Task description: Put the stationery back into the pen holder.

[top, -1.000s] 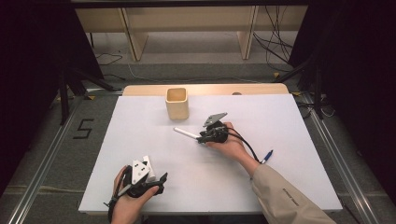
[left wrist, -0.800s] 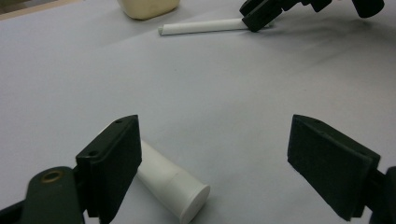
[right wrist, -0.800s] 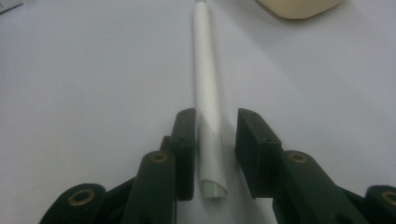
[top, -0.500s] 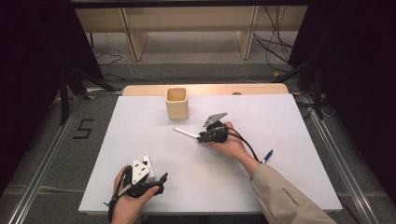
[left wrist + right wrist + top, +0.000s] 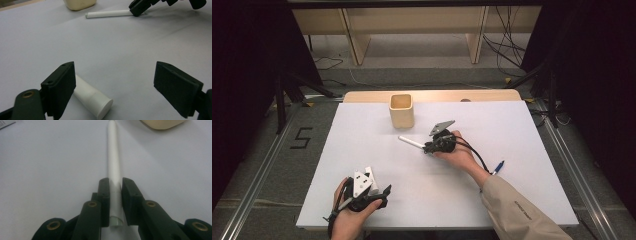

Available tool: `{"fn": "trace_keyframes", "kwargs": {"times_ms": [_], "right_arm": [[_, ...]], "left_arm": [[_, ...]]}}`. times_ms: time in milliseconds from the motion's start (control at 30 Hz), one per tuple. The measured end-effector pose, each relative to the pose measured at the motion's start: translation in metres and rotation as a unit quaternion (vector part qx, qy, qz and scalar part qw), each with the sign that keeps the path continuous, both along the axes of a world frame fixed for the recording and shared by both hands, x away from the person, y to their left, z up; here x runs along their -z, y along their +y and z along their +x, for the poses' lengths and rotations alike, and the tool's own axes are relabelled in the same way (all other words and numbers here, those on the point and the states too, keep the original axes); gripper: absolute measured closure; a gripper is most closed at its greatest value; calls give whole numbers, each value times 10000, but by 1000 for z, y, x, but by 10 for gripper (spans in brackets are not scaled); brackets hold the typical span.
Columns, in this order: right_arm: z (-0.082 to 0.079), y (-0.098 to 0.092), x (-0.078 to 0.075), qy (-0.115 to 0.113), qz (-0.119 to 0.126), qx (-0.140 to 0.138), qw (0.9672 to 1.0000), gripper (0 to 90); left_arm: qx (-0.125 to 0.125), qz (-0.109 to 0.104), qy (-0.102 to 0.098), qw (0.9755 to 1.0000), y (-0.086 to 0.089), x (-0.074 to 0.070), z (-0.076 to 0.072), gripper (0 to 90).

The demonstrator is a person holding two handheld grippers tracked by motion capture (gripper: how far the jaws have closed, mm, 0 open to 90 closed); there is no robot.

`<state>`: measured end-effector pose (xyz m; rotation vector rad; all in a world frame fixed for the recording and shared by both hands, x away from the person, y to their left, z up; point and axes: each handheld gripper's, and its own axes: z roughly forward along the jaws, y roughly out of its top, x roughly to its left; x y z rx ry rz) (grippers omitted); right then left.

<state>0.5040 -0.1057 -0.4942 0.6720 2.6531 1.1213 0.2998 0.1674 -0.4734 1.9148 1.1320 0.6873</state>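
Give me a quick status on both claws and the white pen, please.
Right claw closing on white pen, pen flat on table. Left claw open, short white tube by one jaw. Cup beyond pen; path clear.

White pen (image 5: 412,142), beige cup (image 5: 402,110), black claws

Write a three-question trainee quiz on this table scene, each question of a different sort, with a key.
1. True or false: the right gripper has its jaws closed on the long white pen.
2. The left gripper is: A) clamped on the short white tube; B) open, the tube lying by one jaw; C) inside the cup.
3. Fill in: beyond the pen's far end stands a cream-coloured ___.

Key: 1 true; 2 B; 3 cup.
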Motion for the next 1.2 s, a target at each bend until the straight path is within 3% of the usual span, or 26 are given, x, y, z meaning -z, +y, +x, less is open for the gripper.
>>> {"fn": "trace_keyframes", "kwargs": {"times_ms": [567,967,1200], "right_arm": [[0,0,-1,9,-19,-45,10000,788],[-7,-1,-12,-90,222,-129,9996,789],[-7,-1,-12,-4,317,-47,9995,790]], "left_arm": [[-9,6,-9,10000,1,0,0,181],[-31,-27,-26,10000,0,-1,0,187],[-24,-18,-33,10000,1,-1,-1,188]]}}
